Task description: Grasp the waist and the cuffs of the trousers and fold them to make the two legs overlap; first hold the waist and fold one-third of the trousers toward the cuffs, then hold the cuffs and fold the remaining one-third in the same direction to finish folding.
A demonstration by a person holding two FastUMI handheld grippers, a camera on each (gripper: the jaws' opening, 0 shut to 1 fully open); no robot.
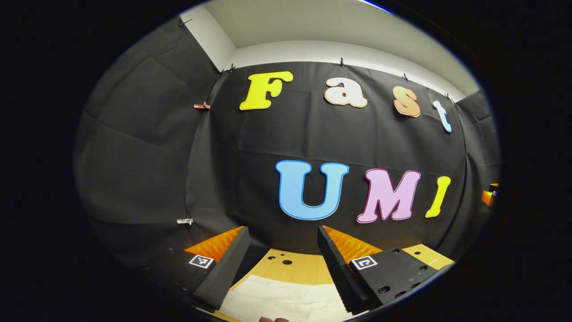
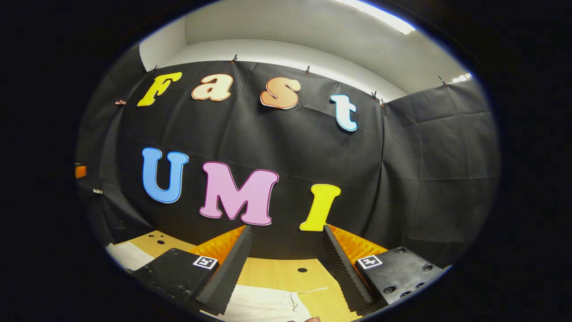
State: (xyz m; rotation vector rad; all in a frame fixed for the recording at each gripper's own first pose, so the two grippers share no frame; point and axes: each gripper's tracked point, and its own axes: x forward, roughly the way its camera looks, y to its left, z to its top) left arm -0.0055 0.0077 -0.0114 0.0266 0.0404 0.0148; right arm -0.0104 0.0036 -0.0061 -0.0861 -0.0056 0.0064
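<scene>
Both claws were held above the pale wooden surface [image 1: 295, 266], pointing nearly level toward the black cloth wall [image 1: 268, 134] of the booth, and both were released with nothing between the fingers. In the left gripper view, your left claw [image 1: 283, 241] had its jaws spread wide, and the white cloth trousers [image 1: 286, 299] lay flat on the surface just below and between them. In the right gripper view, your right claw [image 2: 286, 241] was spread in the same way; under it the trousers [image 2: 263, 306] ended with a thin white drawstring [image 2: 297, 297] lying on the wood, so I judged this end to be the waist. I could not tell where the cuffs were.

The step in hand, as I judged it, was the first approach — no grasp was made yet. To do it well, you needed to tilt both claws downward, because they looked over the fabric and not at it. Bring each one to an edge of the cloth, slide the lower finger under the fabric, and close only when both fingers meet the cloth. Keep the two claws at equal height when lifting, so the legs overlap without twisting — and watch that the drawstring does not catch.
</scene>
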